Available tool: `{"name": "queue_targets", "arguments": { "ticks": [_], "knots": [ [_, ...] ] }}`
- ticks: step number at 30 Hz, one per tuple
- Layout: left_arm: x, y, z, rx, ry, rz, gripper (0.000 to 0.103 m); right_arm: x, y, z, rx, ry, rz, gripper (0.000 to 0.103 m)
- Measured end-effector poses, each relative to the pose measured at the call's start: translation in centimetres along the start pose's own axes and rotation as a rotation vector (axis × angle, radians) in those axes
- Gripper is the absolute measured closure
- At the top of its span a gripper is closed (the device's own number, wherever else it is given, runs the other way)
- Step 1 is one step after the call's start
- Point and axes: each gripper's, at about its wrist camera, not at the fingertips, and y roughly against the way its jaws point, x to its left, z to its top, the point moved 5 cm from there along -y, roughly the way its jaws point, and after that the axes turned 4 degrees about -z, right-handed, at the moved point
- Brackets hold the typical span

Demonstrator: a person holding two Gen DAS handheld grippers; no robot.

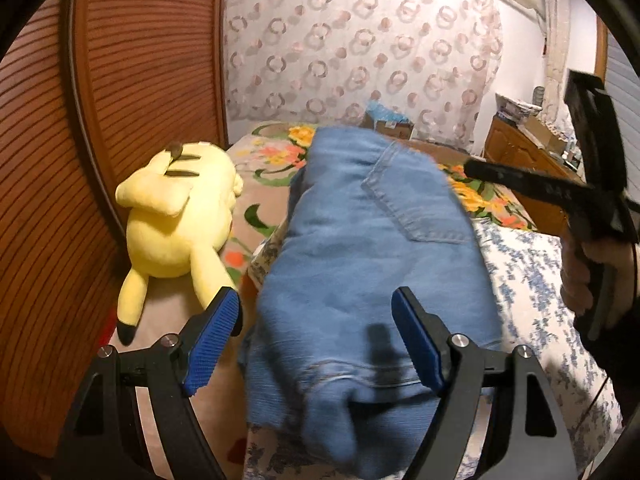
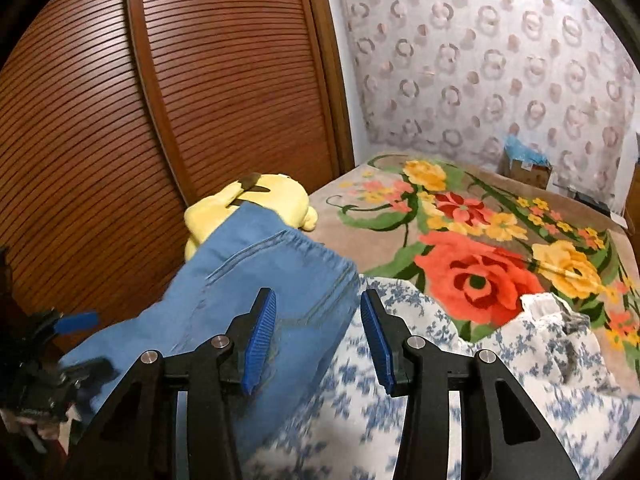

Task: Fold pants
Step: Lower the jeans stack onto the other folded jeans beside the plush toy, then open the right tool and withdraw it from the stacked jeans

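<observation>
Blue denim pants (image 1: 360, 248) lie folded in a long bundle on the bed, back pocket facing up. My left gripper (image 1: 316, 304) hovers open over their near end, its blue pads wide on either side of the cloth and not pressing it. In the right wrist view the pants (image 2: 248, 280) reach left toward the yellow plush. My right gripper (image 2: 318, 300) is open above their elastic waist edge and the flowered sheet, with nothing clamped. A person's hand (image 1: 588, 276) holds that gripper at the right of the left wrist view.
A yellow plush toy (image 1: 176, 216) lies left of the pants against the slatted wooden wardrobe door (image 2: 200, 100). A blue-and-white flowered sheet (image 2: 460, 400) covers the near bed, a big-flower blanket (image 2: 480, 264) the far part. A cardboard box (image 2: 528, 168) and a patterned curtain (image 1: 360, 40) stand behind.
</observation>
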Motion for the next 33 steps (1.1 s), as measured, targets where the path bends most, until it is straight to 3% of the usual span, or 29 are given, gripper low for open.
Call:
{"name": "queue_targets", "arguments": {
  "ticks": [16,22,29,30,33],
  "knots": [
    [-8.1,3.1,1.0,-0.054,-0.100,-0.071,0.023,-1.0,15.7,-6.0,-0.053,-0.028,-0.105,0.057],
    [-11.2,4.0,0.4,-0.059,-0.133,-0.119,0.022,-1.0,19.0,-8.1,-0.060,-0.049,-0.129,0.057],
    [-14.1,4.6,-0.6,-0.043,-0.152,-0.152,0.008,-0.8,21.9,-10.0,-0.065,-0.076,-0.156,0.057],
    [-14.5,4.8,-0.7,-0.047,-0.158,-0.156,0.002,-1.1,22.2,-10.2,-0.065,-0.079,-0.158,0.057],
    [-15.5,5.4,-1.1,-0.057,-0.167,-0.166,0.000,-0.9,23.2,-10.8,-0.072,-0.090,-0.165,0.057]
  ]
}}
